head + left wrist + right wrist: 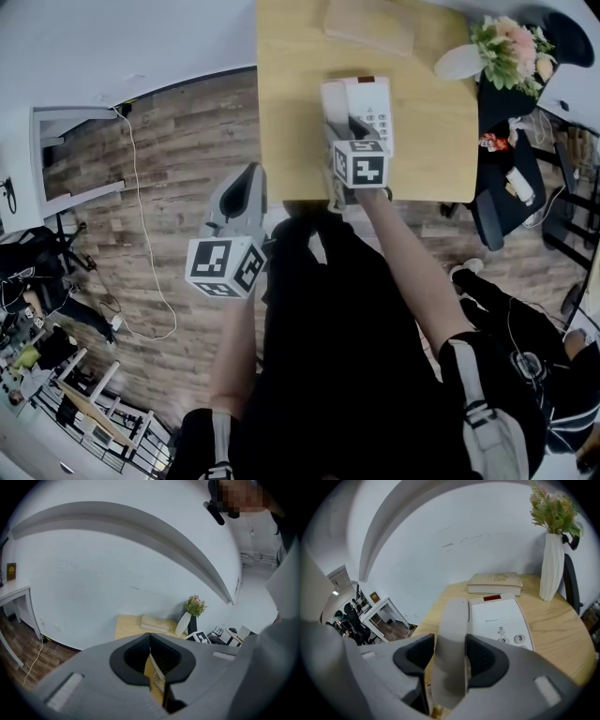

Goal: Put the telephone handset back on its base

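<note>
Right gripper view: got the handset [454,620] pinched between the right tongs [449,660], running lengthwise over the left side of the base [499,620] on the wooden surface [562,634]; can't tell if seated or hovering; left tongs [150,658] shut on nothing, hanging off the surface edge over the floor [159,187], well apart from the handset.

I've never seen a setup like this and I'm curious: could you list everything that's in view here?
Table: one, light wood, by the white wall.
Telephone base: one, white, on the table.
Telephone handset: one, pale grey, at the base's left side.
Book: one, beige, behind the base.
Vase: one, white, holding pink flowers, table's far right.
Left hand-held gripper: one, grey, shut, off the table.
Right hand-held gripper: one, grey, clamped on the handset.
</note>
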